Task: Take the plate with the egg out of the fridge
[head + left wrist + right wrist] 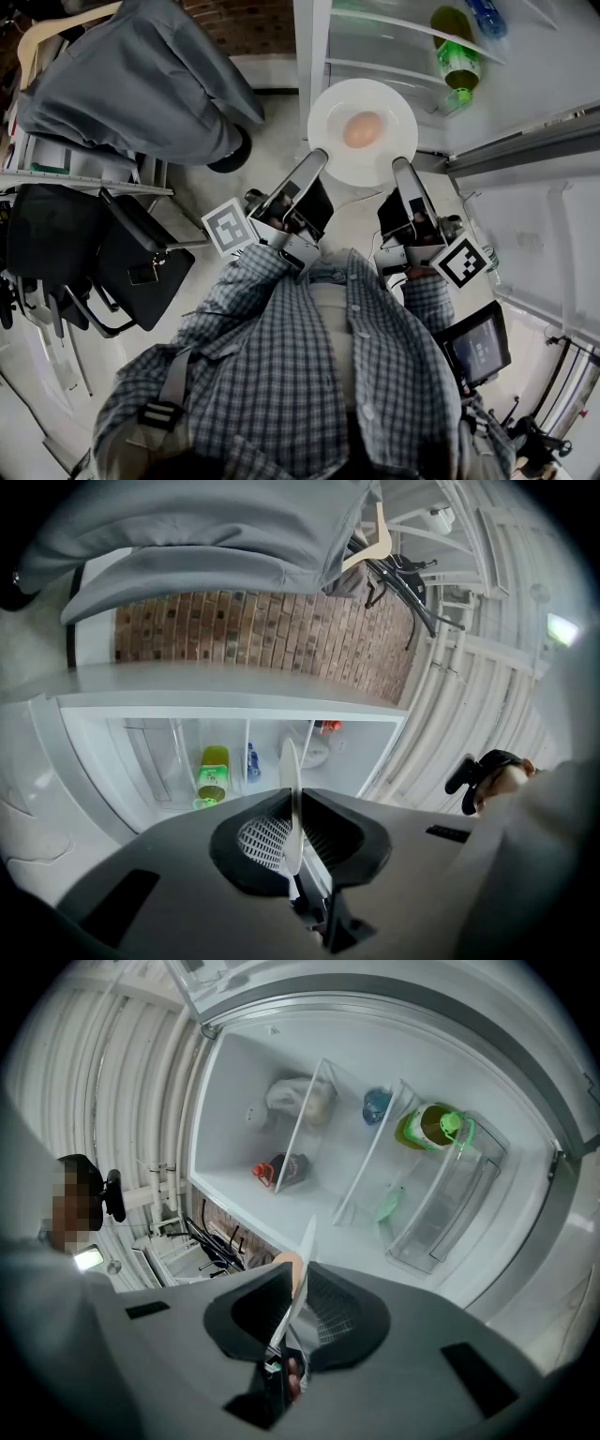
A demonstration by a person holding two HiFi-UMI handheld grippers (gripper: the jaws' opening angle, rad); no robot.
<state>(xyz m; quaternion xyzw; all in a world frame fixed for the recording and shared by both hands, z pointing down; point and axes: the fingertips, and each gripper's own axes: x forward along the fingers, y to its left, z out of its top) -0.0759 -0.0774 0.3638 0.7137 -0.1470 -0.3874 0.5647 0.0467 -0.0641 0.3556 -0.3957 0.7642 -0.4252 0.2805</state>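
Squarely between both tongs (317,161) (402,169): plate (330,117).

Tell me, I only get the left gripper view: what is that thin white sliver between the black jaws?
Observer: The rim of a white plate. The head view shows it whole, with an egg on it.
Operator: Does this gripper carry it alone?
Observer: No. The left gripper grips one side, and the right gripper clamps the opposite rim.
Operator: Could the egg roll off?
Observer: It lies near the plate's middle, away from both grippers.
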